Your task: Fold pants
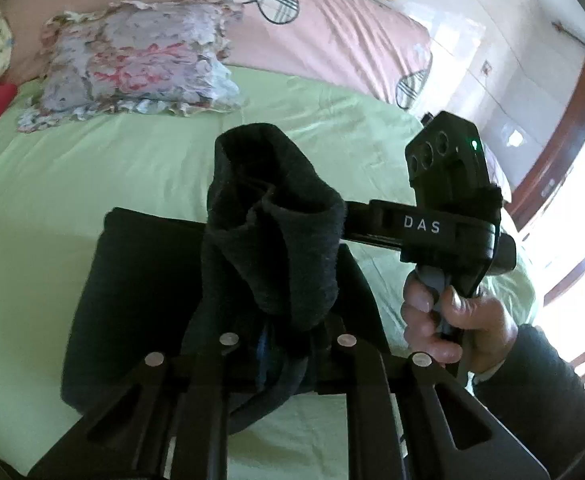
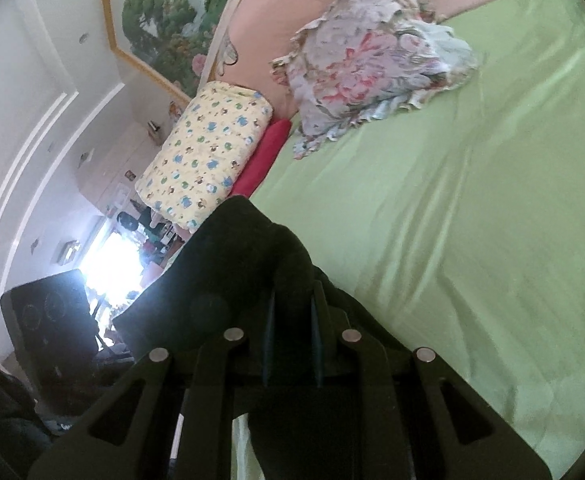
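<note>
The dark pants (image 1: 140,288) lie partly folded on the green bed sheet (image 1: 92,168). One end is lifted in a bunched fold (image 1: 276,224). My left gripper (image 1: 284,332) is shut on this lifted cloth from below. My right gripper (image 1: 332,224) comes in from the right, held by a hand, and its fingers are buried in the same fold. In the right wrist view my right gripper (image 2: 290,304) is shut on the dark pants (image 2: 244,264), which cover its fingertips. The left gripper's body (image 2: 52,320) shows at the lower left.
A floral ruffled pillow (image 1: 132,60) lies at the head of the bed against a pink headboard cover (image 1: 312,32); it also shows in the right wrist view (image 2: 372,64). A yellow patterned pillow (image 2: 208,152) and a red cushion (image 2: 264,152) sit at the bed's corner. A bright window (image 1: 580,248) is at the right.
</note>
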